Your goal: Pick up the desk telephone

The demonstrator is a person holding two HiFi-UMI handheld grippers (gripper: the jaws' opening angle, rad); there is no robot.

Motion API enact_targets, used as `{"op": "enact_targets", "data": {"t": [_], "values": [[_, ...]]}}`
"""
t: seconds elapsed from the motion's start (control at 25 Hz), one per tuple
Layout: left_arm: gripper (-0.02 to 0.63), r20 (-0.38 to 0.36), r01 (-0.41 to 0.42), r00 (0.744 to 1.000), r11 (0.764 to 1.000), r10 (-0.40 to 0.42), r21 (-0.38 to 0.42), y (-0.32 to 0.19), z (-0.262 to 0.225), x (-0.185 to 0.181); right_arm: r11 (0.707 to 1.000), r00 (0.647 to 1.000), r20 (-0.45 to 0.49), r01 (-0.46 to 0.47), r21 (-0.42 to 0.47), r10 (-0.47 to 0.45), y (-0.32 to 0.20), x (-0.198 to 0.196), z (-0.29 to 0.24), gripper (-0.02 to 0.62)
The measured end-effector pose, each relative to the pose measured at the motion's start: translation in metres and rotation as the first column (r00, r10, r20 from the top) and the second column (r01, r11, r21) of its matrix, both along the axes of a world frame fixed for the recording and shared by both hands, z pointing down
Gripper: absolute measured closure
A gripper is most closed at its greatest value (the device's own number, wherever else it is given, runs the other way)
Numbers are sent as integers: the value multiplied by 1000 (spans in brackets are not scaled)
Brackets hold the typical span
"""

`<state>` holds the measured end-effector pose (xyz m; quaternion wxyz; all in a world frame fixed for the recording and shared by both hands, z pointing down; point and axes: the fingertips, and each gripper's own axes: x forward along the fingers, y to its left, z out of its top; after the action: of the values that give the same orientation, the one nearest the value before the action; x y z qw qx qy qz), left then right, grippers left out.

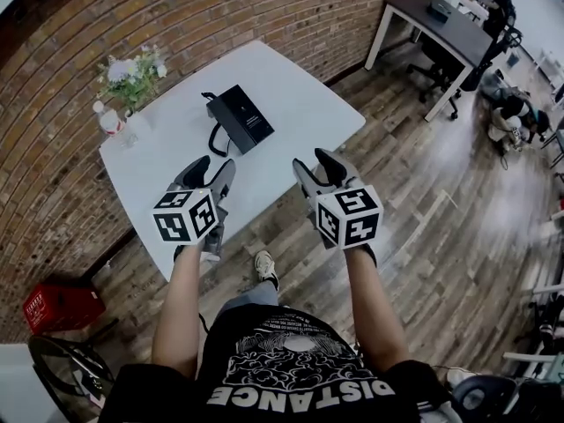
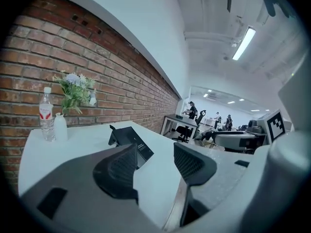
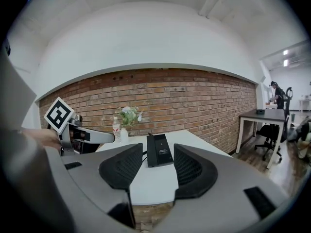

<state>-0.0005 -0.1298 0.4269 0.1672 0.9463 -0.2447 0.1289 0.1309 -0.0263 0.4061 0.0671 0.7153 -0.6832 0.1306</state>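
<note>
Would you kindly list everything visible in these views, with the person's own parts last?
table: one, white, against the brick wall
desk telephone: one, black, mid-table
water bottle: one, clear with red label, table's far left corner
flowers: one bunch, green and pale, in a white vase beside the bottle
brick wall: one, red-brown, behind the table
crate: one, red, on the floor left of the table
desk: one, dark top, white legs, further along the wall
office chair: one, black, at that desk
floor: one, brown wood planks
shoe: one, pale, below the table's near edge
left claw: one, grey with black pads, open, empty, short of the telephone
right claw: one, same colours, open, empty
</note>
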Motion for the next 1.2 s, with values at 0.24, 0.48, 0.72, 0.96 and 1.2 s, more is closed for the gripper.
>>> {"op": "enact_targets", "data": {"t": [0.24,0.48,0.72,0.96,1.2], "values": [[387,2,13,1000,999,-13,-38,-52,7,21,999,1000,2,22,-31,-22,-56,20,4,407],[382,7,25,1000,997,-25,-72,-102,17,32,996,999,3,53,-65,-53,-114,31,10,396],[370,7,26,1000,991,-25,-131,-139,35,39,991,996,4,91,-100,-91,-162,35,18,386],[370,0,13,1000,983,-13,-184,-159,51,48,982,992,20,123,-141,-121,-190,37,31,379],[370,13,4,1000,971,-1,-239,-166,71,57,963,983,51,185,-195,-178,-211,40,55,377]]}}
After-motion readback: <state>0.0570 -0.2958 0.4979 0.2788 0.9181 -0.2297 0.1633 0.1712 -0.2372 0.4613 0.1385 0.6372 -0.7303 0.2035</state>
